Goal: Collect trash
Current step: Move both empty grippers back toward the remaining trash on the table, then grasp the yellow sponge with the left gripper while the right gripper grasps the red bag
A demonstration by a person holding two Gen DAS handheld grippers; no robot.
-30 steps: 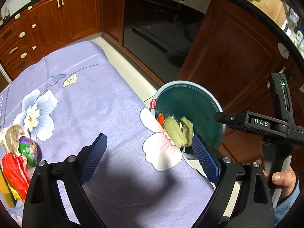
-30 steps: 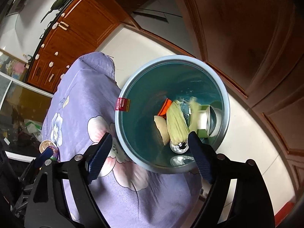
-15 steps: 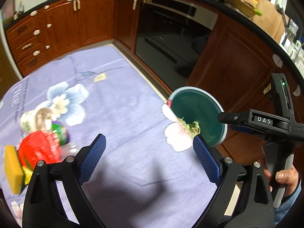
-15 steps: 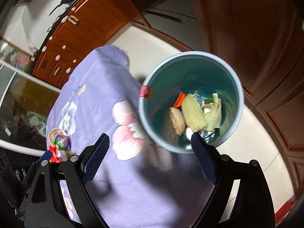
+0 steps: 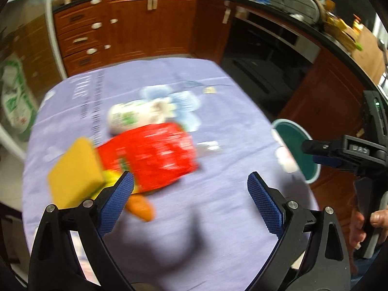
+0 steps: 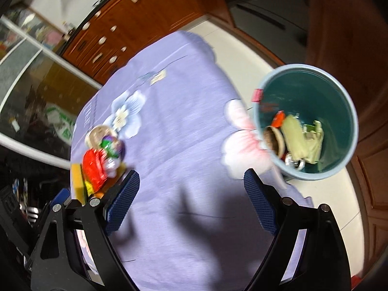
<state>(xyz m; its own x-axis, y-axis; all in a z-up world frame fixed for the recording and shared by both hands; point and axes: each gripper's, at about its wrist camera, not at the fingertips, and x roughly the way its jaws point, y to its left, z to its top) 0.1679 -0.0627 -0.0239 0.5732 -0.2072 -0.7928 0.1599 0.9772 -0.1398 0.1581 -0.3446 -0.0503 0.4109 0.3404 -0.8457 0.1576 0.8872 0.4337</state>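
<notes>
My left gripper (image 5: 190,181) is open and empty above the purple floral tablecloth (image 5: 218,230). Just beyond its left finger lies a blurred trash pile: a red wrapper (image 5: 155,155), a yellow sponge (image 5: 75,172), a white printed cup (image 5: 135,116) and an orange piece (image 5: 141,208). The teal bin (image 5: 297,150) stands off the table's right edge. My right gripper (image 6: 191,177) is open with nothing between its fingers, over the cloth (image 6: 181,121). The bin (image 6: 351,111) is at its right and holds a corn husk (image 6: 294,138) and other scraps. The red wrapper (image 6: 93,169) and a purple-green wrapper (image 6: 112,146) lie at its left.
Brown wooden cabinets (image 5: 126,29) and a dark oven (image 5: 266,55) line the far side. Pale floor (image 6: 242,43) runs between table and cabinets. A hand (image 5: 378,218) holds the right gripper's handle at the right edge. A green-and-white bag (image 5: 14,97) stands at far left.
Both grippers have swung left, away from the bin and over the table. The trash pile has come from the left edge to the middle of the left wrist view. The bin has slid right.
</notes>
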